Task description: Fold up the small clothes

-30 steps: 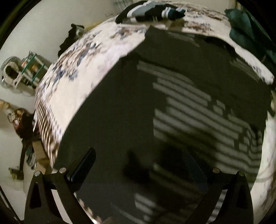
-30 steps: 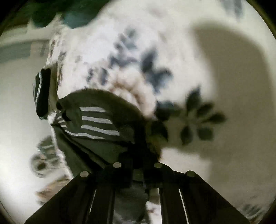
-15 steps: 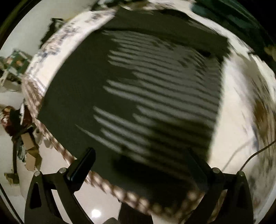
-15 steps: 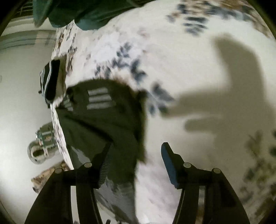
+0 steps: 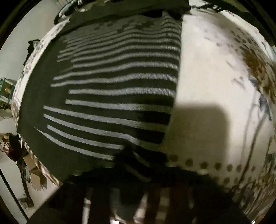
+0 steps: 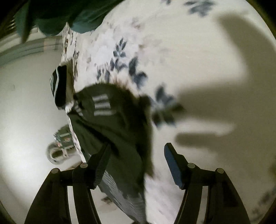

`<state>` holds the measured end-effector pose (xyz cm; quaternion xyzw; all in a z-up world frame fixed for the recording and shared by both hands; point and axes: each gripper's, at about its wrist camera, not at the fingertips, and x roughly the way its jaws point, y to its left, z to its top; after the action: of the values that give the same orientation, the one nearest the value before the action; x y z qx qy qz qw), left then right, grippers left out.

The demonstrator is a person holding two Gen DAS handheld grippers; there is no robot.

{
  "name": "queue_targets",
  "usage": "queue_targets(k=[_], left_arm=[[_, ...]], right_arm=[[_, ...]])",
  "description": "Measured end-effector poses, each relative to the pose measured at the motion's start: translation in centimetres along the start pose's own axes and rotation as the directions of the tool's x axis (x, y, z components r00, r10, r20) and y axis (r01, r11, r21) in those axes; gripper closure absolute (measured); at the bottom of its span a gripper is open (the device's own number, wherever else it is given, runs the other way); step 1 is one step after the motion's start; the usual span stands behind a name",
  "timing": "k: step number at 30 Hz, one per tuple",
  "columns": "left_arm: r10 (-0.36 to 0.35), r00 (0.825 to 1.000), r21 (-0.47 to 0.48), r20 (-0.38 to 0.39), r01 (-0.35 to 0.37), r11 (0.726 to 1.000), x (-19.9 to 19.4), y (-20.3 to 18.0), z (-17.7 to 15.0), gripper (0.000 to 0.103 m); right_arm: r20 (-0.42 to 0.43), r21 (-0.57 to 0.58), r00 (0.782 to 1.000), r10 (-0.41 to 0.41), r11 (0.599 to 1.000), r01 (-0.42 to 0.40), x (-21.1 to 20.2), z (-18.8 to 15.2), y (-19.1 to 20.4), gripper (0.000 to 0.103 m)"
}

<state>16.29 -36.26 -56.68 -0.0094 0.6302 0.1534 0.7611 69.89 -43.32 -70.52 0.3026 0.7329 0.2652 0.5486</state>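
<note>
Lying flat: striped garment (image 5: 113,96) on floral bedsheet (image 5: 212,82)
Right gripper (image 6: 136,162): fingers wide, garment (image 6: 112,127) at 11 o'clock
Left gripper: fingers dark, blurred; cannot tell

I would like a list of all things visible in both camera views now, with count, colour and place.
striped garment: 1, black with grey stripes, spread flat on the bed.
bed cover: 1, white with blue and brown flowers, under the clothes.
teal cloth: 1, dark teal, heaped at the far end of the bed.
folded garment: 1, black with pale stripes, at the bed's edge.
right gripper: 1, black, blue pad, open above the garment's edge.
left gripper: 1, dark and blurred, bottom of its view.
</note>
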Motion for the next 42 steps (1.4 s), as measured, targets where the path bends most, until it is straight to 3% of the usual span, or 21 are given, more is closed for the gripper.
queue_targets(k=[7,8,9,11,17,22,28,33,35,38,42], left_arm=[[-0.059,0.997,-0.041,0.054,0.061,0.997,-3.5,1.7,0.4,0.097],[-0.067,0.996,-0.048,0.059,0.07,0.996,-3.9,2.1,0.5,0.097],[-0.072,0.995,-0.056,0.066,0.075,0.996,-4.6,2.4,0.8,0.097],[-0.089,0.993,-0.075,0.075,0.095,0.993,-5.8,3.6,0.8,0.097],[-0.159,0.974,-0.156,0.159,0.184,0.971,-10.9,9.3,2.1,0.097],[-0.253,0.945,-0.271,0.209,0.304,0.913,-12.0,17.5,3.8,0.097],[-0.324,0.915,-0.391,0.241,0.397,0.83,-9.8,27.8,3.7,0.097],[-0.393,0.884,-0.439,0.254,0.467,0.768,-6.0,34.9,3.5,0.097],[-0.419,0.873,-0.465,0.252,0.488,0.739,-3.8,37.6,3.4,0.097],[-0.454,0.852,-0.523,0.259,0.519,0.676,-0.2,41.5,3.0,0.097],[-0.466,0.845,-0.564,0.263,0.527,0.636,3.2,45.1,2.5,0.097]], right_arm=[[-0.006,-0.012,0.998,0.062,0.998,-0.062,3.8,1.3,1.2,0.037],[0.0,-0.041,0.998,0.062,0.997,-0.062,4.0,1.2,1.7,0.055],[-0.004,-0.078,1.0,0.013,0.997,-0.013,4.6,0.9,2.3,0.092],[0.005,-0.107,0.999,-0.05,0.993,0.05,5.0,0.2,3.5,0.093],[0.066,-0.13,0.996,-0.064,0.989,0.072,1.8,-1.6,9.9,0.094],[0.085,-0.187,0.988,-0.131,0.972,0.145,1.3,-3.0,18.9,0.094],[0.14,-0.183,0.969,-0.204,0.956,0.228,5.6,-3.8,29.8,0.095],[0.154,-0.188,0.94,-0.304,0.925,0.33,14.8,-3.3,38.6,0.095],[0.155,-0.202,0.916,-0.37,0.896,0.396,20.2,-2.7,41.4,0.095],[0.159,-0.213,0.871,-0.464,0.846,0.489,27.2,-2.1,43.7,0.095],[0.162,-0.198,0.837,-0.522,0.814,0.546,34.0,-1.6,45.0,0.095]])
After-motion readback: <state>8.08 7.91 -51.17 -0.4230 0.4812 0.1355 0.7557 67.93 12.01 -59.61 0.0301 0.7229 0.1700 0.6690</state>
